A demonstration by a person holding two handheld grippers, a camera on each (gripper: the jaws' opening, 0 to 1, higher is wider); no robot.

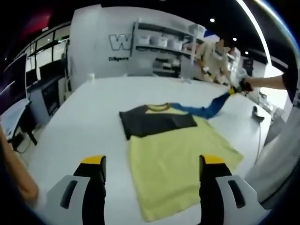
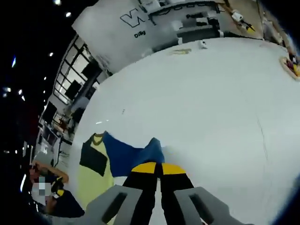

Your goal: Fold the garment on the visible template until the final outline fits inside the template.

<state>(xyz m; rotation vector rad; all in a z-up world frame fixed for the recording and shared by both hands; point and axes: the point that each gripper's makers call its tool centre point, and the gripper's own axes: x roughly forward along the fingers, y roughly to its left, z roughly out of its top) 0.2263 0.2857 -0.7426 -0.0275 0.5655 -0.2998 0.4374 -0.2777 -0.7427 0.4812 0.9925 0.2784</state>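
Pinching the blue sleeve (image 2: 149, 151) between closed jaws, the right tool (image 2: 159, 169) stretches it out and away from the yellow shirt (image 1: 173, 164), so the sleeve's long axis runs straight back from this tool toward the collar. The left tool (image 1: 152, 168) hovers with jaws apart, the shirt lying flat on the white bench (image 1: 93, 117) just ahead. The fold looks set to carry the sleeve inward across the body.

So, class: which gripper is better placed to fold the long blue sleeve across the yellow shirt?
Right gripper: its jaws are shut on the blue sleeve. The left gripper hangs open above the shirt's hem.
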